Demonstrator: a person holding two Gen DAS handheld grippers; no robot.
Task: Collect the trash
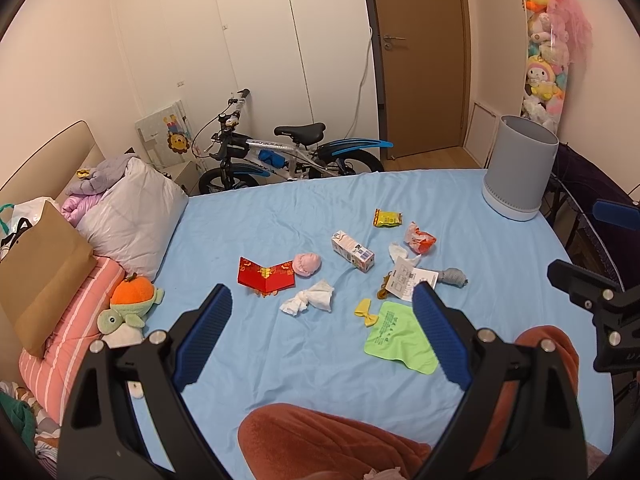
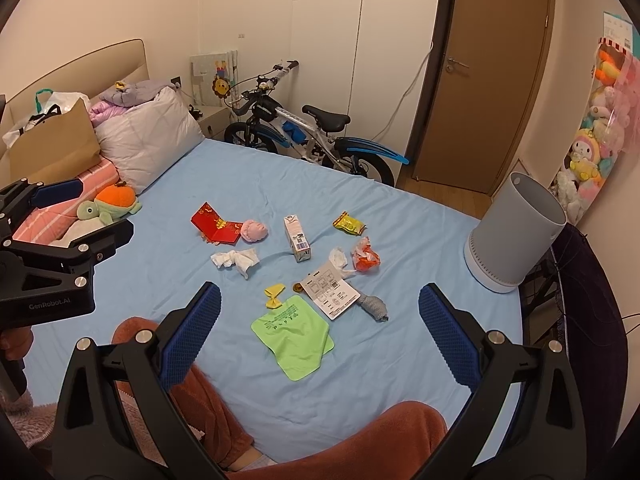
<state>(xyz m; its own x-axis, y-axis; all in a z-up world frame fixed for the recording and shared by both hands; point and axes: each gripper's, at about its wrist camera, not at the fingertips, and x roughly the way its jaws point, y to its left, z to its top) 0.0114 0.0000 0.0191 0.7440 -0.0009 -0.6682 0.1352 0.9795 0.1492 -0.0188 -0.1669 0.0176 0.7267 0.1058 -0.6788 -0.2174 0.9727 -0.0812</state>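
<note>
The left gripper [image 1: 322,330] hovers above the blue sheet [image 1: 256,216] with jaws spread wide and nothing between them; the right gripper [image 2: 320,330] hovers likewise, wide and empty.

Between the right jaws lies one green cloth [image 2: 294,330], with a yellow bow-shaped scrap [image 2: 274,296] touching its 11 o'clock corner. At 1 o'clock from the cloth is one printed paper sheet [image 2: 330,290], overlapping a grey wad [image 2: 374,306] on its right. Farther out are two white crumpled tissues [image 2: 236,260] [image 2: 340,260], one orange-and-white wrapper [image 2: 365,256], one yellow snack packet [image 2: 349,223], one small carton [image 2: 297,238], one pink ball [image 2: 253,231] and one red folded card [image 2: 216,225]. One grey bin [image 2: 514,232] stands at 2 o'clock, well apart from the litter.

The right wrist view shows the sheet's diagram side, and the left gripper at 9 o'clock. The left wrist view shows the sheet's label side [image 1: 410,280], and the right gripper [image 1: 592,256] at 3 o'clock. Both show rust-coloured trouser legs [image 2: 380,436] at 6 o'clock and one bicycle [image 1: 280,152] at 12.
</note>
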